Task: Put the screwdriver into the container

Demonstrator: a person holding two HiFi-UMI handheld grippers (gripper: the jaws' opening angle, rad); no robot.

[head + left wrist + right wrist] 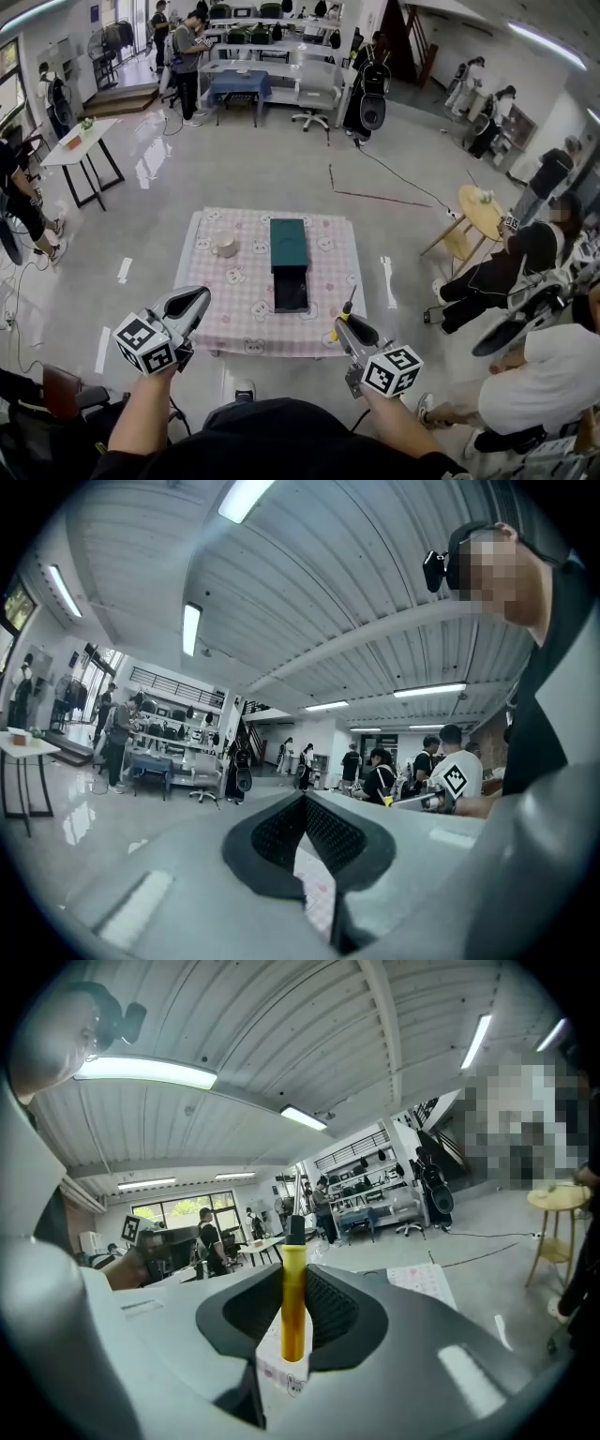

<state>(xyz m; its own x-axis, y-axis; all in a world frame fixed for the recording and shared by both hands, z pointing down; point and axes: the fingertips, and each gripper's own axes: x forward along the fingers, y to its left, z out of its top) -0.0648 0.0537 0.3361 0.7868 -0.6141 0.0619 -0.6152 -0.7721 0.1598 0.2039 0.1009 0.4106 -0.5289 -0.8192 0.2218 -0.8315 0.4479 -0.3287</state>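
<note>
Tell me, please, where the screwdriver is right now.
The screwdriver is gripped upright in the right claw, at the head view's lower right, by the table's near right corner, short of the container.

Clamped yellow screwdriver [293, 1297]; open green container [289, 242]

Glossy grey floor [281, 178]; white side table [82, 142] left; round wooden table [481, 216] right; ceiling strip lights [191, 628].

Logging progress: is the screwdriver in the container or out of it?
Out. The screwdriver is clamped between the jaws of the right gripper, short of the container on the table.
</note>
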